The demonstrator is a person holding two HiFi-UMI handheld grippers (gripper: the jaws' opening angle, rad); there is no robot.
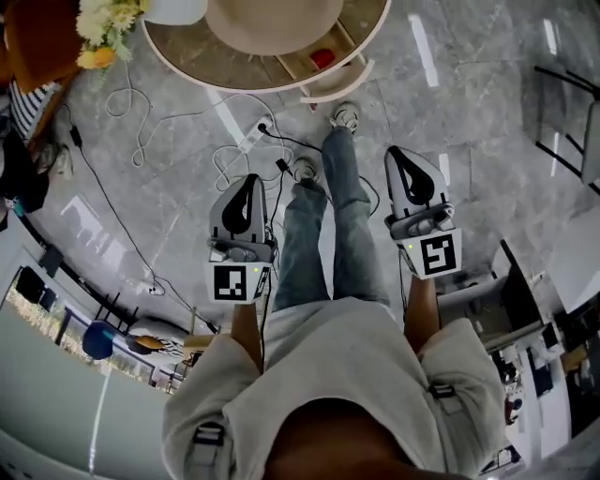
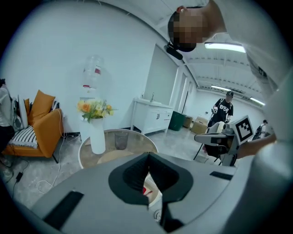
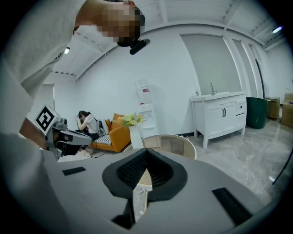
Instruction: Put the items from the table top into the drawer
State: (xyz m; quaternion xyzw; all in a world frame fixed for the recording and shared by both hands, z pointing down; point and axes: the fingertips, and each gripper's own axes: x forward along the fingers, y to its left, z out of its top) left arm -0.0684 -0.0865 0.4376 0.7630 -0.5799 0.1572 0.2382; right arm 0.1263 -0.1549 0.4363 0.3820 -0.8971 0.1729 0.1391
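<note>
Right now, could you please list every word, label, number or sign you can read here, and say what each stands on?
No text can be read in any view.
Left tool: the square marker on its cube is a black-and-white pattern, no letters.
Right tool: same kind of marker, no letters.
Water bottle, red label: too small to read.
Distant person's black shirt, white print: too blurred to read.

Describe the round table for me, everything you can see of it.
The round table has a tinted, glass-looking top with a white rim and stands on the grey marbled floor. A white vase of flowers, a tumbler and a tan hat-like thing rest on it. Its drawer is pulled open, with a red item inside.
</note>
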